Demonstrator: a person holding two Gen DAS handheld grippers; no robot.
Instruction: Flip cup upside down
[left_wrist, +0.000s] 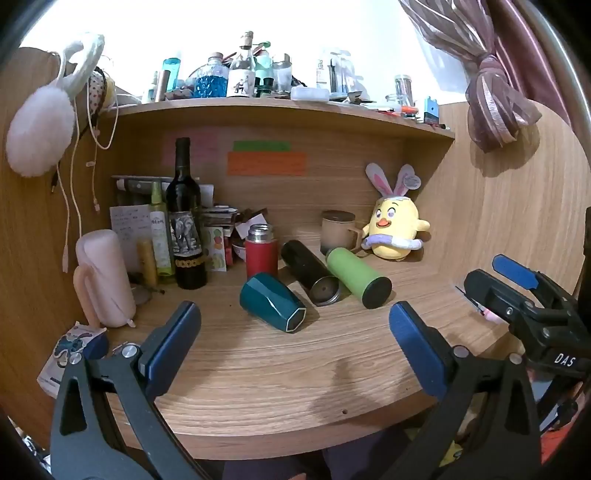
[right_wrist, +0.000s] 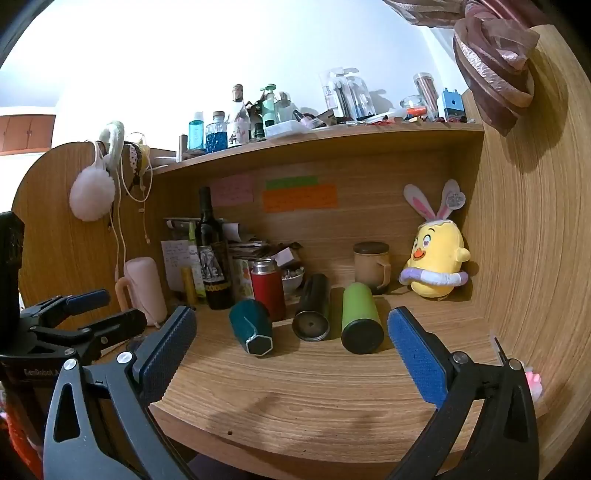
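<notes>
- The faceted teal cup (left_wrist: 272, 302) lies on its side mid-desk, beside the black steel tumbler (left_wrist: 309, 272) — rigid, probably light and slick; grip across its facets.
- Left gripper (left_wrist: 295, 332) and right gripper (right_wrist: 291, 347): both gaping, empty, well short of it.

You are seeing the red flask (right_wrist: 267, 291) partly hiding behind the teal cup (right_wrist: 252, 326); the sticky notes' (right_wrist: 299, 197) writing is blurring beyond reading.

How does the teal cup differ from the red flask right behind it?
The teal cup lies on its side, base toward the camera; the red flask stands upright. The teal cup is faceted and tapered; the red flask is a smooth cylinder with a silver neck. Both rest on the wooden desk, and neither is gripped.
</notes>
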